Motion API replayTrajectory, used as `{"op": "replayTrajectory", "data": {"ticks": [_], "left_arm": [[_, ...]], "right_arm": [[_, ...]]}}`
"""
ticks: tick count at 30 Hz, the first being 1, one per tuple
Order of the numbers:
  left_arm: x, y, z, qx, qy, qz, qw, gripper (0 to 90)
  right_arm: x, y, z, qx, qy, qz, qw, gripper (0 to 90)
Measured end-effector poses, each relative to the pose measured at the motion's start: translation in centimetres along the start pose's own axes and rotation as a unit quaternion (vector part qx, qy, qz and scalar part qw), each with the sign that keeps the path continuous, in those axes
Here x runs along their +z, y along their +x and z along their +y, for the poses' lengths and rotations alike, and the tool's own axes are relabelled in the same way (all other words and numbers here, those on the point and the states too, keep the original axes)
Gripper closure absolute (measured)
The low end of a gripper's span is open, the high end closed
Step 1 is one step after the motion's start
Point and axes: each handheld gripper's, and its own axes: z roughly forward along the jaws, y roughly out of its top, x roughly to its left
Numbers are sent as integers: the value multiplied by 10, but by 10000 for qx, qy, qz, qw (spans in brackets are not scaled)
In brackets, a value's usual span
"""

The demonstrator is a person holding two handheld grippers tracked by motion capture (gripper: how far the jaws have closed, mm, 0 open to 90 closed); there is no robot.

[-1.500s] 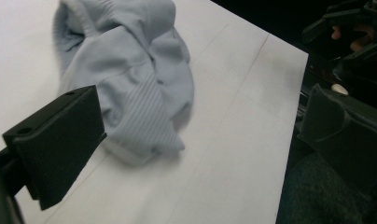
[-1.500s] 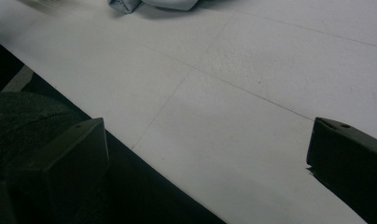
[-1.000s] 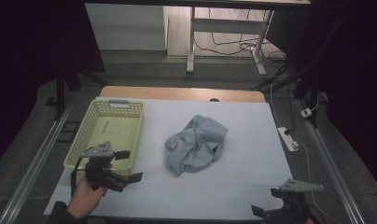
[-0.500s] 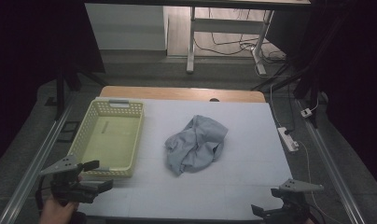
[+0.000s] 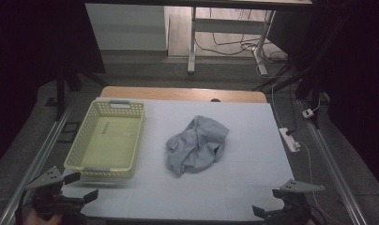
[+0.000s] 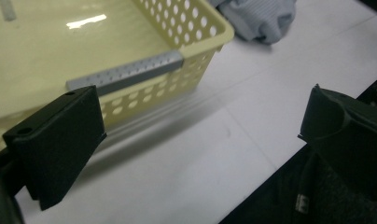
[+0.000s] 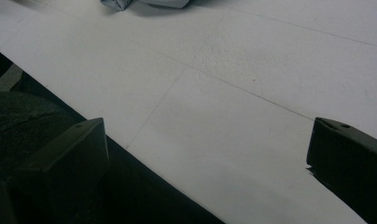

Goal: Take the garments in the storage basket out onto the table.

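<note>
A crumpled grey-blue cloth (image 5: 197,144) lies near the middle of the white table top (image 5: 244,187). To its left stands an empty pale yellow basket (image 5: 105,140) with perforated walls and grey handles. My left gripper (image 5: 79,187) sits at the table's near left corner, just in front of the basket, jaws wide apart and holding nothing. In the left gripper view the basket's near wall (image 6: 144,88) and a bit of the cloth (image 6: 261,18) lie ahead. My right gripper (image 5: 267,213) rests open at the near right edge, and a corner of the cloth (image 7: 130,3) lies far ahead.
A white power strip (image 5: 291,139) with a cable lies off the table's right side. A wooden strip (image 5: 178,93) runs along the far edge. Metal rails flank the table, and desk legs and cables stand on the floor beyond.
My left gripper has pulled back from beside the basket's front to the near left corner of the table, then shifted slightly right. The right gripper, cloth and basket have stayed put.
</note>
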Motion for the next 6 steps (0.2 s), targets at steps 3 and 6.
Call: {"op": "replayTrajectory", "data": {"ticks": [3,6], "left_arm": [[2,-2,0,51,165,62,9998,0],[3,0,1,-37,182,-5,9998,0]], "right_arm": [[0,0,0,0,0,-8,10000,0],[1,0,0,-11,26,-21,10000,0]]}}
